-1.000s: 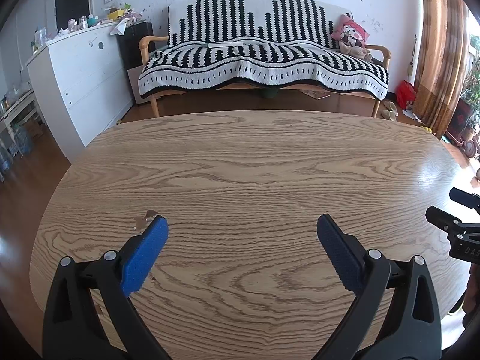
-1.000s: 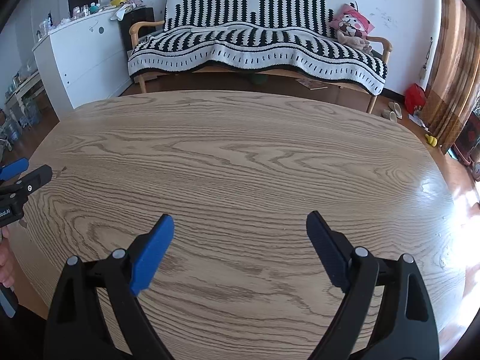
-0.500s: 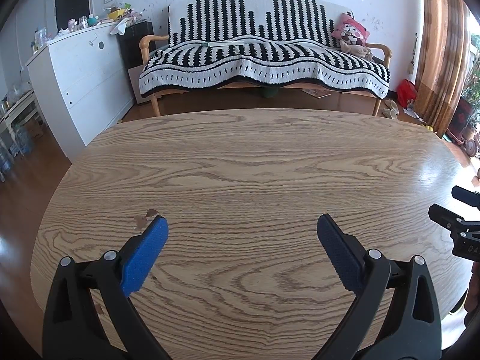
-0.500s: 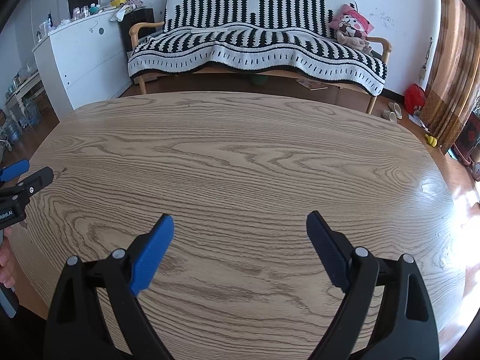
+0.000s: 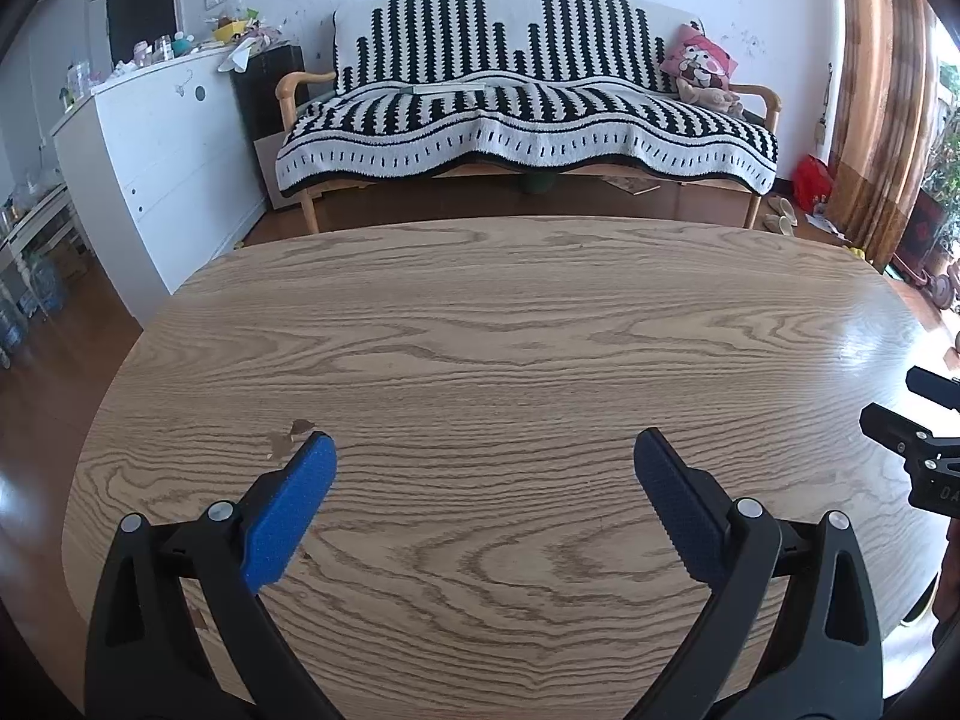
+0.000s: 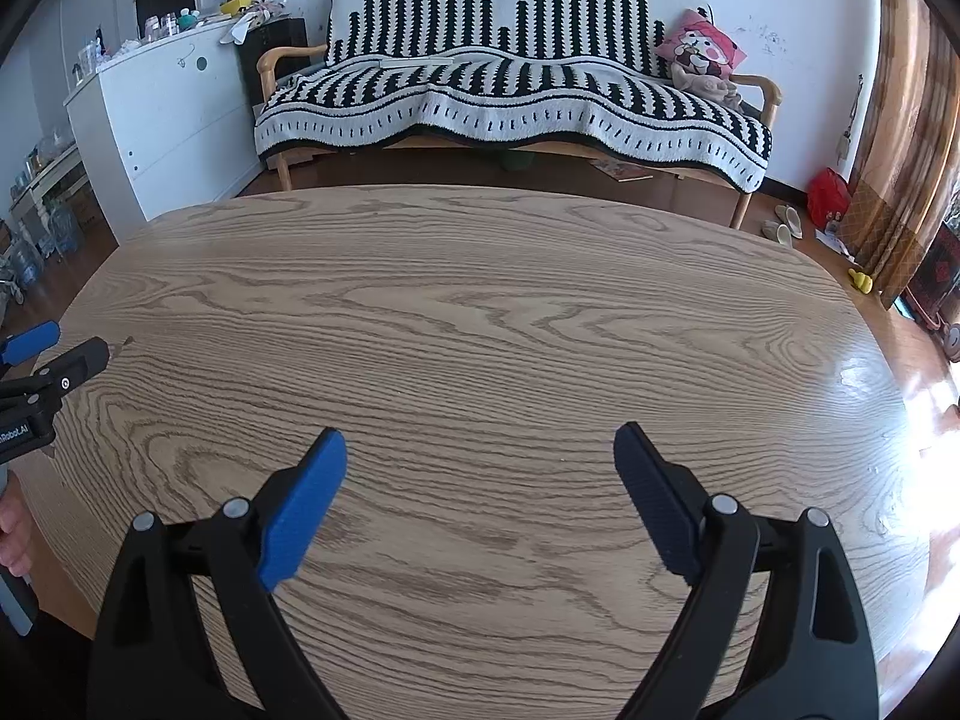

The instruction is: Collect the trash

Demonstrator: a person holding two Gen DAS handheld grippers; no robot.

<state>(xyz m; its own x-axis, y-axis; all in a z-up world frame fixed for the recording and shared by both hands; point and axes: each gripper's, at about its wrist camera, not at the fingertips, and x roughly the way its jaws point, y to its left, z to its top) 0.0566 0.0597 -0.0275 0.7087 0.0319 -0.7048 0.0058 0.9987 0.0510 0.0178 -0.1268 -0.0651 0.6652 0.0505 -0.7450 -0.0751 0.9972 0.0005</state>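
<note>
The counter [image 5: 510, 330] is an oval top of light oak-grain wood with a glossy sheen toward its right end. A small brown chipped patch [image 5: 288, 435] marks the surface near the counter's left end; the patch's nature cannot be told.

both wrist views low over table [image 5: 480, 324], facing sofa [image 5: 528, 102]

"RoboLAI", partly cut off, on left gripper [image 6: 54, 342], "OA" fragment on right gripper [image 5: 918, 414]

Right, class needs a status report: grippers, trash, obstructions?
Left gripper open, empty. Right gripper open, empty. No trash seen on table, only a small brown chip near left fingers. Nothing in the way.
</note>
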